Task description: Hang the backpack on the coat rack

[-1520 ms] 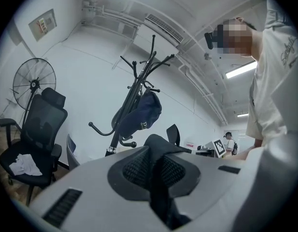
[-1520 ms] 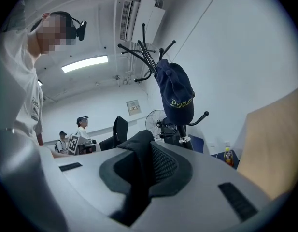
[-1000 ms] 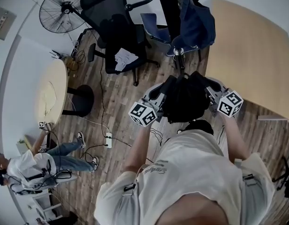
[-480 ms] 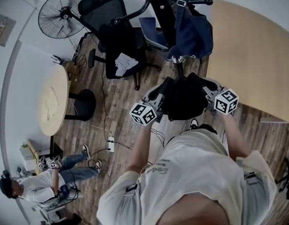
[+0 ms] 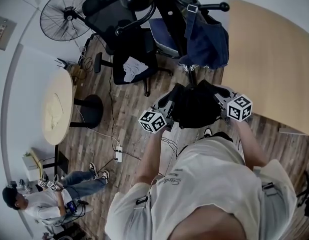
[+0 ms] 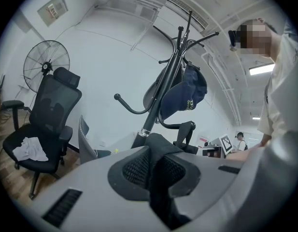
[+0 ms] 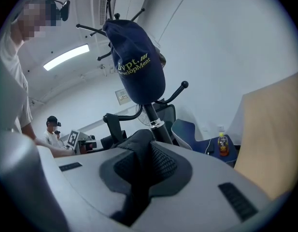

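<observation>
Backpack (image 5: 194, 106) hangs between the left gripper (image 6: 156, 170) and right gripper (image 7: 139, 173), each pinching its black fabric, near the rack (image 5: 170, 11); hooking it on remains.

A fan (image 5: 65, 15) is seen between ten and eleven o'clock in the head view, a black chair (image 5: 119, 29) beside it at eleven, a white cloth (image 5: 130, 69) laid on its seat. A round table (image 5: 57, 106) is found at nine, a person (image 5: 49, 199) at eight, a wooden tabletop (image 5: 269, 59) at two. A blue bag (image 5: 207, 34) is hung at one.
</observation>
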